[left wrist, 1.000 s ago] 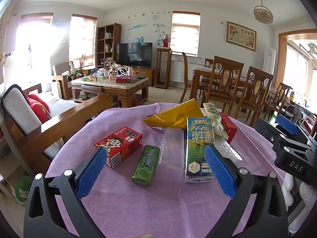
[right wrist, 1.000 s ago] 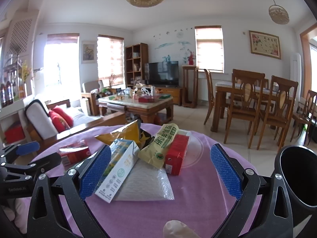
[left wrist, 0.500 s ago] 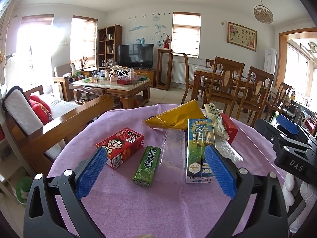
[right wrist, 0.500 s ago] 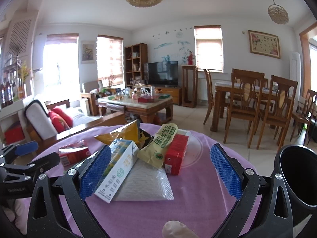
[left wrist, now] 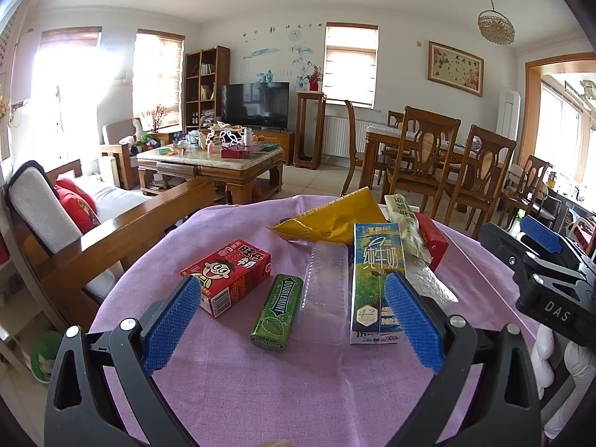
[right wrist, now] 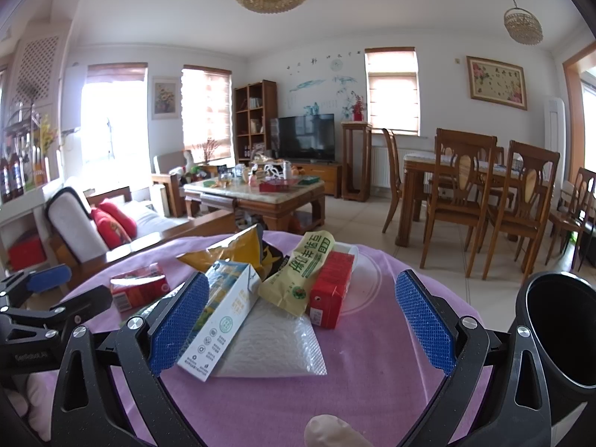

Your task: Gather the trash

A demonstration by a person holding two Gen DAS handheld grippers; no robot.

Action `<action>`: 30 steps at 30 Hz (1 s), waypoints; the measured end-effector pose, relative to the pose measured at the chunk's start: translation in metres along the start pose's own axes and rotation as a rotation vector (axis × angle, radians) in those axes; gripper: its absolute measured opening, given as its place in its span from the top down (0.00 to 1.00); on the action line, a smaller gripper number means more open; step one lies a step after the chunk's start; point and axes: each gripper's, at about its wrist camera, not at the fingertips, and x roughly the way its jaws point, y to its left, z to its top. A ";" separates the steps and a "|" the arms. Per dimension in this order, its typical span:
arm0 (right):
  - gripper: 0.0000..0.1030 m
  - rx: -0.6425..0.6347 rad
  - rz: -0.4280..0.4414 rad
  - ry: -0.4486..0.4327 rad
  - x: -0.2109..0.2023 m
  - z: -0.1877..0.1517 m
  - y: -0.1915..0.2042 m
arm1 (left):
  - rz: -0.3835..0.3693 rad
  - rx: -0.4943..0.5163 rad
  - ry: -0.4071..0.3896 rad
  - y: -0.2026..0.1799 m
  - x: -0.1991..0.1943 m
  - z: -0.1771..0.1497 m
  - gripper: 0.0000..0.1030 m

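Trash waits on a purple-clothed tabletop point(left wrist: 231, 391), a black bin point(right wrist: 558, 335) at its right edge.

Both the left gripper point(left wrist: 292, 320) and right gripper point(right wrist: 301, 320) hover with jaws apart and empty, apparently sizing up the milk carton point(left wrist: 376, 279), red box point(left wrist: 229, 273) and gum pack point(left wrist: 277, 307).

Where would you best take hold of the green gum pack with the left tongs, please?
Grip the green gum pack across its narrow width, at mid-length, coming straight down. It lies flat, pointing away, with bare cloth on its left; the clear plastic tray sits close on its right, so clearance there looks tight.
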 end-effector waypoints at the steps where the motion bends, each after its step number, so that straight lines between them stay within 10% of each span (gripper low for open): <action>1: 0.04 0.000 0.000 0.000 0.000 0.000 0.000 | -0.001 0.000 0.000 0.001 0.000 0.000 0.05; 30: 0.04 0.003 0.000 0.000 0.000 0.000 0.000 | 0.001 -0.017 0.002 0.004 -0.001 0.001 0.05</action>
